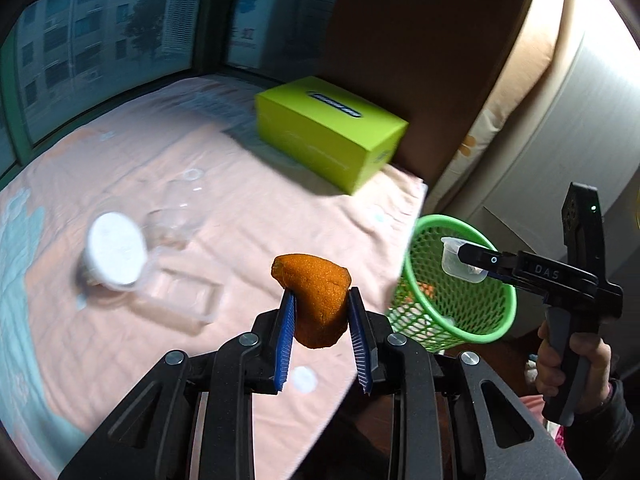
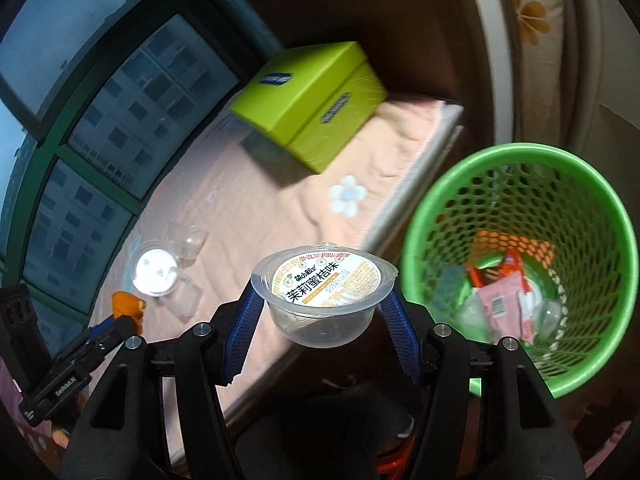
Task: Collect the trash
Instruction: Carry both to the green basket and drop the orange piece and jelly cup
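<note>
Green basket (image 2: 516,168) showing glossy perforated plastic at right, clear cup (image 2: 324,308) looking smooth plastic, orange peel (image 1: 316,300) appearing rough and matt, pink sheet (image 1: 248,208) lying as soft cloth

A lime-green box (image 1: 330,132) sits on the pink sheet (image 1: 240,200), at its far corner. Behind the box runs a window (image 1: 104,40); to the box's right hangs a flowered curtain (image 2: 532,20).
</note>
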The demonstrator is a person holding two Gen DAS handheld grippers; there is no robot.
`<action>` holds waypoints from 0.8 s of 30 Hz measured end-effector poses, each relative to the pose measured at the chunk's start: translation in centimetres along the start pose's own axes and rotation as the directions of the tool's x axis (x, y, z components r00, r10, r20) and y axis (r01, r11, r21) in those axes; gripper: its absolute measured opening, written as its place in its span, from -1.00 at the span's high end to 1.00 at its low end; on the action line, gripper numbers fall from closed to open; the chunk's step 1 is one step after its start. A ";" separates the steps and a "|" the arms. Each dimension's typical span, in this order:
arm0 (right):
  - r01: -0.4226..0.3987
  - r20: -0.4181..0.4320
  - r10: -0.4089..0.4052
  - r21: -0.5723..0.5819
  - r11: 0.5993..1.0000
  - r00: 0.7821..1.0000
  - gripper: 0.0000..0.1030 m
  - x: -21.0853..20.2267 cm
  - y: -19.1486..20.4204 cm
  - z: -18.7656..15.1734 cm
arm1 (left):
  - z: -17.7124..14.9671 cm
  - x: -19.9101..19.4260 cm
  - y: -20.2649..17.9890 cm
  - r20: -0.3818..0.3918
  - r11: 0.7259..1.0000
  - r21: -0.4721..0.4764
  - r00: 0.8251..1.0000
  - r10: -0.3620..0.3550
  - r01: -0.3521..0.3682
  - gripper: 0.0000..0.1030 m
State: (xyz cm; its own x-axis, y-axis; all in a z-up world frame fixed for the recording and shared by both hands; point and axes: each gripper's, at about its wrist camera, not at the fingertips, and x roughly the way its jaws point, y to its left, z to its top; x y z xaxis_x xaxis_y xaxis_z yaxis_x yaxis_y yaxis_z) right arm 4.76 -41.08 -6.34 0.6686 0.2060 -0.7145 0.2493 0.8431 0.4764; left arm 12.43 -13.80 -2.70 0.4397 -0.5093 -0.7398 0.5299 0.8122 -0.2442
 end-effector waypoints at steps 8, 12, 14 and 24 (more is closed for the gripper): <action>0.128 -0.012 -0.128 0.089 0.988 0.992 -0.19 -1.1 -8.9 0.5 | 1.7 3.3 -5.8 -0.047 0.996 0.059 0.997 -0.066 0.068 0.50; 0.146 -0.013 -0.146 0.130 0.981 0.989 -0.23 -1.0 -11.5 0.6 | 2.3 4.4 -8.2 -0.067 0.992 0.094 0.995 -0.075 0.081 0.50; 0.162 -0.005 -0.163 0.139 0.977 0.987 -0.30 -1.2 -12.1 0.6 | 2.6 4.9 -9.3 -0.076 0.990 0.113 0.994 -0.080 0.089 0.51; 0.159 0.047 -0.168 0.148 0.976 0.985 -0.32 -4.1 -13.7 -0.2 | 2.8 8.7 -13.6 -0.152 0.977 0.159 0.982 -0.116 0.140 0.50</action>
State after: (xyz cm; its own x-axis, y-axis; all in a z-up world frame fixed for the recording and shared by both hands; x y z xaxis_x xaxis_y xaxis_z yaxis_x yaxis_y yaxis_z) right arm -1.53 -53.35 -10.07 0.6494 0.0383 -0.7595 0.4536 0.7821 0.4273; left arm 11.12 -30.05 -4.05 0.2598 -0.5509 -0.7931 0.6950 0.6769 -0.2425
